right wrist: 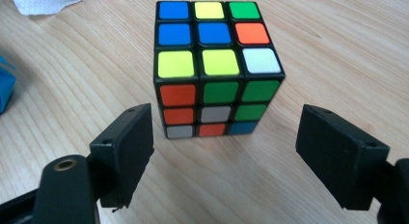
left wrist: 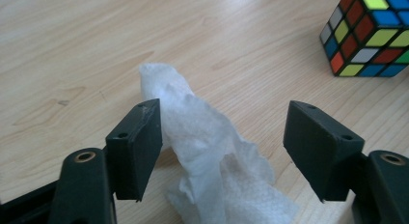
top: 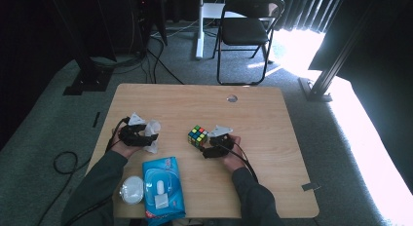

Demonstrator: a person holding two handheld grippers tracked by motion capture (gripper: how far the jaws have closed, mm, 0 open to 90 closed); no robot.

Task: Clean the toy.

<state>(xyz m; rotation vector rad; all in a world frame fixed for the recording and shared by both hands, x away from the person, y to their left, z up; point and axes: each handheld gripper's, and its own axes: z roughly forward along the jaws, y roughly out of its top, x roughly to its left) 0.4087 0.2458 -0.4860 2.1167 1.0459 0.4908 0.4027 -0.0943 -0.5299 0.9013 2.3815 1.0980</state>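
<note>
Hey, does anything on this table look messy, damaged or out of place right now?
Only the white tissue: it lies crumpled and twisted on the table between the open left gripper jaws. The scrambled puzzle cube sits flat and intact ahead of the open right gripper. Nothing looks spilled or broken.

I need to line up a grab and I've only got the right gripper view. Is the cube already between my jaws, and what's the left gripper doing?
Observer: The Rubik's cube stands just beyond the right gripper, whose jaws are open and touch nothing.
Operator: And the left?
Observer: The left gripper is open around a crumpled white tissue lying on the table; one jaw touches it.
Operator: Anything near my side?
Observer: A blue wet-wipes pack lies at the near edge, a round white lid beside it.
</note>
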